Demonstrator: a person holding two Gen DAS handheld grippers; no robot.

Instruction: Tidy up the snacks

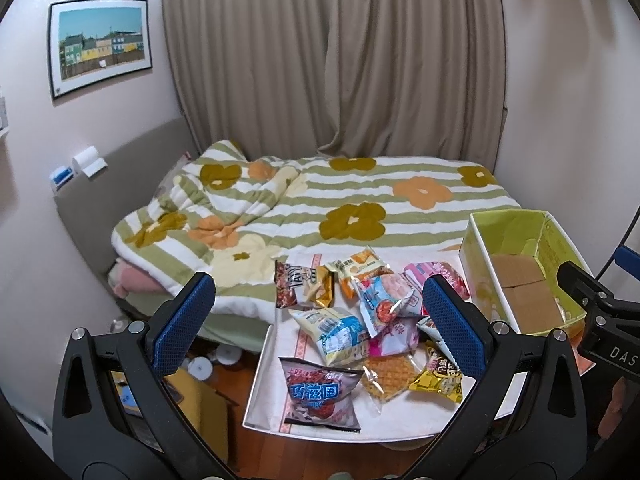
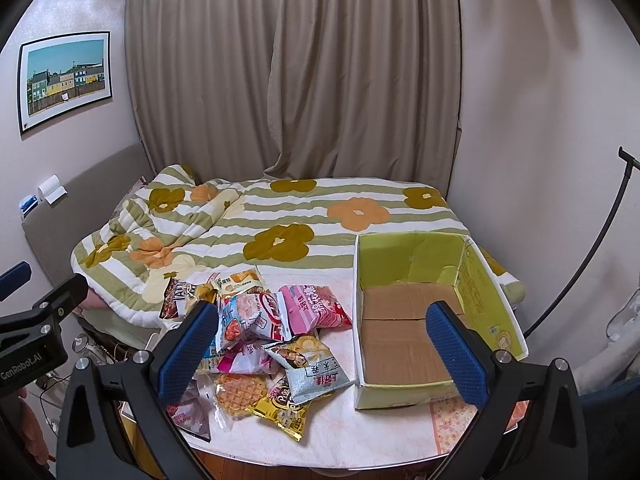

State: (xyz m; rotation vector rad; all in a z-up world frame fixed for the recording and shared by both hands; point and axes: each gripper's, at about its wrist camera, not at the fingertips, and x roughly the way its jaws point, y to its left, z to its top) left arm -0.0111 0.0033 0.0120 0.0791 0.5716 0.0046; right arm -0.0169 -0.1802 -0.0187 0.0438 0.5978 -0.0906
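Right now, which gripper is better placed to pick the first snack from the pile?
Probably the left gripper. It is open, and the snack pile lies between its fingers. The right gripper, open too, frames the pile's right edge and the empty cardboard box.

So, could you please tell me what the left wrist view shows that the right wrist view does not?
Only the left wrist view shows the purple snack bag whole at the pile's near edge, and the floor clutter beside the bed. Only the right wrist view shows the box's whole cardboard floor, with nothing in it, and the blue-grey packet. Both show the snack pile, the flowered blanket, the curtain and open grippers.
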